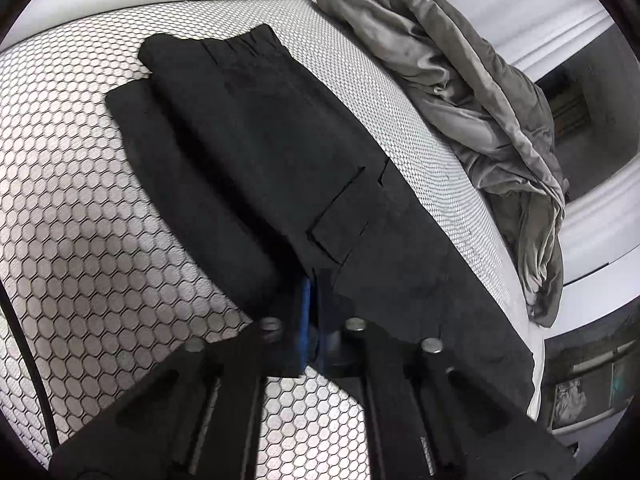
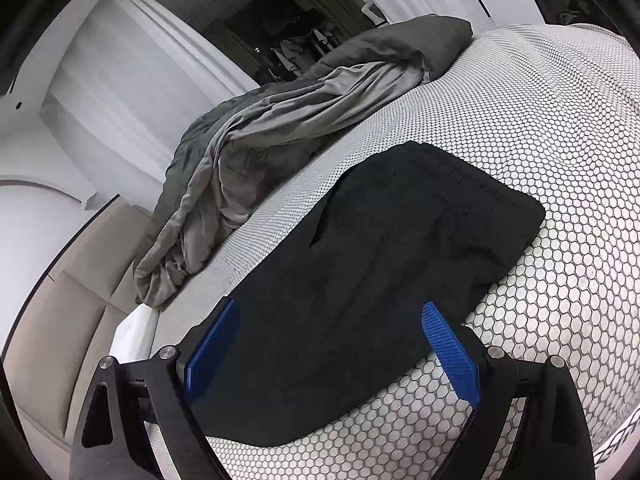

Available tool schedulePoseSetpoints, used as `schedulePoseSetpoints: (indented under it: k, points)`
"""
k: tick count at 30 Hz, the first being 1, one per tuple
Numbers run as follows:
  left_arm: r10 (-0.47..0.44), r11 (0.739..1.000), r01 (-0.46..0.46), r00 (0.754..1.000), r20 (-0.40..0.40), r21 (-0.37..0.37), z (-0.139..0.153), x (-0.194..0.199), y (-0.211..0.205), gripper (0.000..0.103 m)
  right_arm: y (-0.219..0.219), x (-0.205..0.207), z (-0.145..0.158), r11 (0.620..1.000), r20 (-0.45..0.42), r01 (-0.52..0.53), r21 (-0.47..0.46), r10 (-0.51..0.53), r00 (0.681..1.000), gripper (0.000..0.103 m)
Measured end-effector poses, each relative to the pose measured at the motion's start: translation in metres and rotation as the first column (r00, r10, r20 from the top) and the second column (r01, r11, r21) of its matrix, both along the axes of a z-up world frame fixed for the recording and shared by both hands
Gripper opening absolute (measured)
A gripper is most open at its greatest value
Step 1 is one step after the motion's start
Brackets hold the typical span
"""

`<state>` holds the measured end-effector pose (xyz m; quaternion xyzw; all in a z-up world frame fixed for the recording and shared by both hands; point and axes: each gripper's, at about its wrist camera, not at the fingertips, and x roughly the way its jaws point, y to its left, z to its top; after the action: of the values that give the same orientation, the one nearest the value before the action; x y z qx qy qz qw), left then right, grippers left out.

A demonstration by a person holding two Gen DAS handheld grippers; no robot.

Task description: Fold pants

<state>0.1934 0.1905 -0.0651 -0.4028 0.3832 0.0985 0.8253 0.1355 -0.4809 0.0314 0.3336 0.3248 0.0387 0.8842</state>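
Black pants (image 1: 256, 140) lie folded lengthwise on a bed cover with a honeycomb print (image 1: 80, 240). Their elastic waistband is at the far end and a flap pocket (image 1: 340, 220) shows near me. My left gripper (image 1: 314, 286) is shut on the near edge of the pants, and the cloth covers its blue pads (image 1: 306, 312) at the tips. In the right wrist view the same pants (image 2: 380, 260) stretch away from me. My right gripper (image 2: 329, 306) hangs open and wide over their near end, with one blue pad (image 2: 450, 354) at each side and nothing pinched.
A crumpled grey duvet (image 1: 480, 100) (image 2: 260, 140) lies along the bed's far edge beside the pants. Beyond it are white walls, a dark doorway (image 2: 288, 32) and beige floor tiles (image 2: 60, 320). The bed's edge drops off just past the pants' side.
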Motion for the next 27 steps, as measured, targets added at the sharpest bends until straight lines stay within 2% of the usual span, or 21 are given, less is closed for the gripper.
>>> schedulePoseSetpoints:
  k: [4, 6, 7, 9, 10, 12, 14, 17, 19, 21, 23, 25, 27]
  points:
    - [0.018, 1.000, -0.018, 1.000, -0.007, 0.023, 0.003, -0.021, 0.001, 0.000, 0.000, -0.002, -0.001, 1.000, -0.018, -0.004, -0.020, 0.004, 1.000, 0.094]
    - [0.002, 0.998, 0.001, 0.999, -0.049, 0.065, -0.003, -0.018, -0.001, 0.000, 0.002, -0.005, 0.000, 0.999, -0.021, -0.022, -0.040, 0.021, 1.000, 0.094]
    - [-0.002, 0.998, 0.006, 0.998, -0.070, 0.065, -0.006, -0.021, 0.000, 0.001, 0.003, -0.004, 0.000, 0.998, -0.020, -0.028, -0.051, 0.027, 0.999, 0.094]
    - [0.000, 1.000, 0.001, 0.997, -0.073, 0.015, -0.008, -0.025, 0.004, 0.006, 0.005, -0.007, 0.001, 0.996, -0.020, -0.038, -0.082, 0.036, 0.999, 0.094]
    - [0.003, 1.000, -0.003, 0.998, -0.059, -0.004, -0.006, -0.031, 0.005, 0.011, 0.004, -0.010, 0.001, 0.995, -0.021, -0.038, -0.091, 0.036, 0.999, 0.094]
    - [0.000, 1.000, -0.001, 0.999, -0.051, -0.017, -0.002, -0.040, 0.005, 0.046, -0.004, -0.013, -0.002, 0.997, -0.036, -0.035, -0.072, 0.032, 0.999, 0.094]
    - [-0.016, 0.998, 0.015, 1.000, -0.014, -0.058, -0.002, -0.043, 0.004, 0.053, -0.014, -0.016, -0.005, 0.999, -0.050, -0.017, -0.049, 0.014, 0.999, 0.094]
    - [-0.027, 0.996, 0.024, 0.999, -0.041, -0.086, -0.012, -0.030, 0.005, 0.053, -0.033, -0.017, -0.016, 0.999, -0.103, 0.032, -0.003, -0.032, 0.994, 0.094]
    - [0.008, 0.995, -0.011, 0.999, -0.032, -0.102, -0.018, -0.022, 0.008, 0.050, -0.046, -0.011, -0.033, 0.996, -0.146, 0.031, 0.087, -0.018, 0.989, 0.094]
    - [0.050, 0.997, -0.052, 0.998, -0.032, -0.063, -0.017, -0.017, 0.010, 0.016, -0.054, 0.000, -0.051, 0.983, -0.171, 0.031, 0.179, 0.000, 0.985, 0.093]
    - [0.070, 0.996, -0.071, 0.997, -0.022, -0.060, -0.020, -0.012, 0.012, 0.006, -0.062, 0.012, -0.062, 0.968, -0.149, 0.065, 0.241, -0.030, 0.988, 0.088]
    - [0.073, 0.995, -0.074, 0.997, -0.013, -0.060, -0.021, -0.010, 0.012, 0.003, -0.067, 0.025, -0.067, 0.962, -0.110, 0.100, 0.255, -0.074, 0.991, 0.069]
    - [0.052, 0.999, -0.052, 0.999, -0.007, -0.015, -0.016, -0.015, 0.010, 0.002, -0.068, 0.042, -0.077, 0.954, -0.109, 0.118, 0.275, -0.091, 0.990, 0.028]
